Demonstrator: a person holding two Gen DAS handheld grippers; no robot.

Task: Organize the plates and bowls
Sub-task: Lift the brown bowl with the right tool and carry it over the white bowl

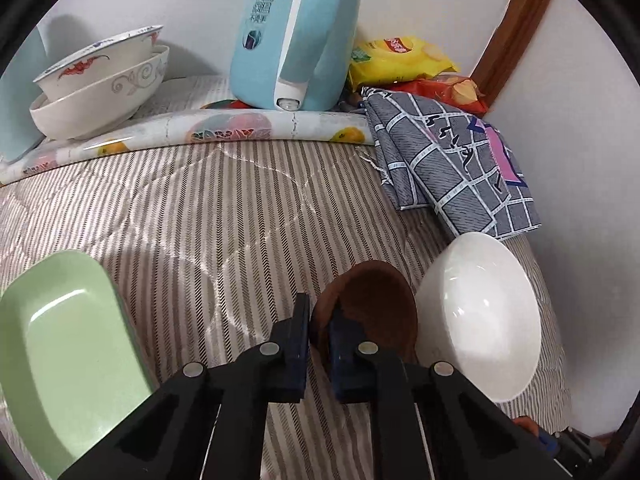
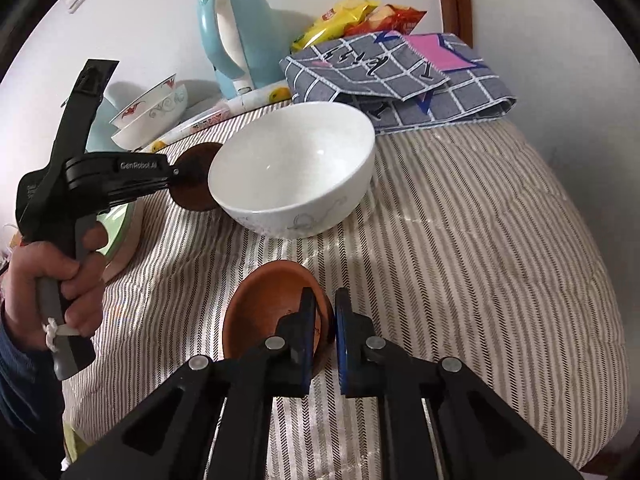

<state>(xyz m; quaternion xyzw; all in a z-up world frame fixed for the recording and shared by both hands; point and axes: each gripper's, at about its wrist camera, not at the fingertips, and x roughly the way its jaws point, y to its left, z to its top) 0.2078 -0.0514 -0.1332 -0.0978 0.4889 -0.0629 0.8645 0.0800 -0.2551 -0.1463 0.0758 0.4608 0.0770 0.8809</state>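
My left gripper (image 1: 319, 334) is shut on the rim of a small dark brown dish (image 1: 376, 304), held just left of a large white bowl (image 1: 478, 316); the same dish (image 2: 196, 182) and bowl (image 2: 296, 164) show in the right wrist view. My right gripper (image 2: 322, 334) is shut on the rim of a small terracotta dish (image 2: 268, 304) in front of the white bowl. A green rectangular plate (image 1: 64, 356) lies at the left. Two patterned bowls (image 1: 100, 80) are stacked at the back left.
The surface is a striped quilted cloth (image 1: 224, 208). At the back stand a light blue kettle (image 1: 292, 36), a rolled floral mat (image 1: 208, 132), a folded grey checked cloth (image 1: 452, 160) and snack bags (image 1: 400, 60). White walls close behind and right.
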